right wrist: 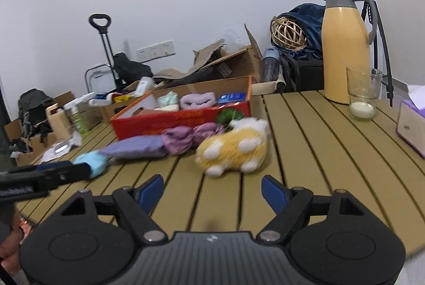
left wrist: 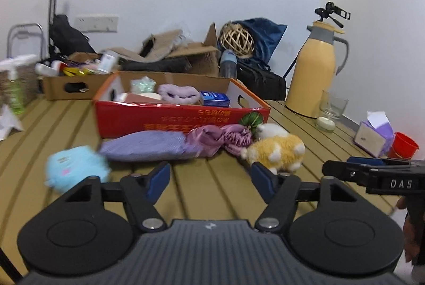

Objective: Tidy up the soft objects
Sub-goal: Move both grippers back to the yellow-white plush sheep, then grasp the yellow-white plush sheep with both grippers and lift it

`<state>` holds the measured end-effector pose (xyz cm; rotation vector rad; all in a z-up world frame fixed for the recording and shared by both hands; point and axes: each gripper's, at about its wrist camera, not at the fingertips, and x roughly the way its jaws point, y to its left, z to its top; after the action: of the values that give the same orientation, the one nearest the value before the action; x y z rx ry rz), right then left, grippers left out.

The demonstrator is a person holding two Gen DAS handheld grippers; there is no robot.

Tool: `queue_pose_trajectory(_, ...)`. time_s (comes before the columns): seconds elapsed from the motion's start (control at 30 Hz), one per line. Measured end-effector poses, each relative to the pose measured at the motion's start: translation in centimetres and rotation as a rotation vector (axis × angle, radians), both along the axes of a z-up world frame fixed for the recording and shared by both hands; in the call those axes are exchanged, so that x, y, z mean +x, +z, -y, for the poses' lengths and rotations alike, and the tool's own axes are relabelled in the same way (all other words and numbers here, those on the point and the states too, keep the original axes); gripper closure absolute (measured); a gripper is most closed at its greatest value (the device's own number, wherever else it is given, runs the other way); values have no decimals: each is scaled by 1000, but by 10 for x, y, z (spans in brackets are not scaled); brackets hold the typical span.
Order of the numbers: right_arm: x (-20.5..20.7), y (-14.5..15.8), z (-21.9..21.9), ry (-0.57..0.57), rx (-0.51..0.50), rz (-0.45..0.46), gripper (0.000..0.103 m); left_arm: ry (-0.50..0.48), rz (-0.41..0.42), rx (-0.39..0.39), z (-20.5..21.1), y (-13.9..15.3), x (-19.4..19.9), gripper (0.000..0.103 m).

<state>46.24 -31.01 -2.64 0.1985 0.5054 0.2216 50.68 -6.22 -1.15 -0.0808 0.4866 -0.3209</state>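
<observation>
Two grippers open over the slatted table, nothing held

Slatted tan table (left wrist: pixel 212 194) fills the view. The red cardboard box (left wrist: pixel 183 120) sits on it toward the back, open top, yellow characters on the front wall printed upside down, too blurred to read. Inside I see a lilac fluffy cloth (left wrist: pixel 178 93), a pale green bundle (left wrist: pixel 143 84) and a blue carton (left wrist: pixel 214 98) with white print I can't make out.

Yellow thermos jug (right wrist: pixel 345 46) stands far right on the table, a glass (right wrist: pixel 363 93) with a white candle just in front of it, a purple-and-white tissue box (left wrist: pixel 374 135) nearer the edge, and a red cup (left wrist: pixel 403 144) beside that.

Soft things lie in a row on the slats just in front of the red box: purple striped pouch (left wrist: pixel 148 147), mauve satin cloth (left wrist: pixel 217 139) touching its right end, yellow-and-white plush dog (right wrist: pixel 233 149) on its side, green plush piece (left wrist: pixel 251 120) behind it against the box, light blue plush (left wrist: pixel 77 168) at the left end with a small label, unreadable.

My left gripper (left wrist: pixel 211 180) has its blue pads apart, nothing between them. My right gripper (right wrist: pixel 212 192) also gapes, empty, short of the plush dog. In the left view its body reads "DAS".
</observation>
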Motion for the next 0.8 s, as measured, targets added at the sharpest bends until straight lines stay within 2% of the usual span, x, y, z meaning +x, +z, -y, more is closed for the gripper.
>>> queue_pose_trajectory(0.1,38,0,7,3,-7,3,26,-53,-54,-54,22,-6,36,38)
queue_pose_trajectory(0.17,64,-4,12,-3,2,5,29,-82,-101,-120,35,-15,57,36)
queue_pose_trajectory(0.3,111,-22,24,-32,80,-32,36,-108,-227,-237,52,-41,96,38)
queue_pose_trajectory(0.43,128,-45,34,7,178,-89,39,-166,-243,-337,55,-58,114,56)
queue_pose_trajectory(0.47,130,-48,36,14,214,-94,41,-173,-259,-355,56,-60,118,56)
queue_pose_trajectory(0.53,133,-51,40,23,251,-102,44,-169,-258,-363,57,-62,119,57)
queue_pose_trajectory(0.67,129,-52,40,18,259,-102,49,-169,-258,-364,58,-61,112,58)
queue_pose_trajectory(0.8,106,-38,33,21,197,-73,51,-187,-231,-392,52,-46,81,58)
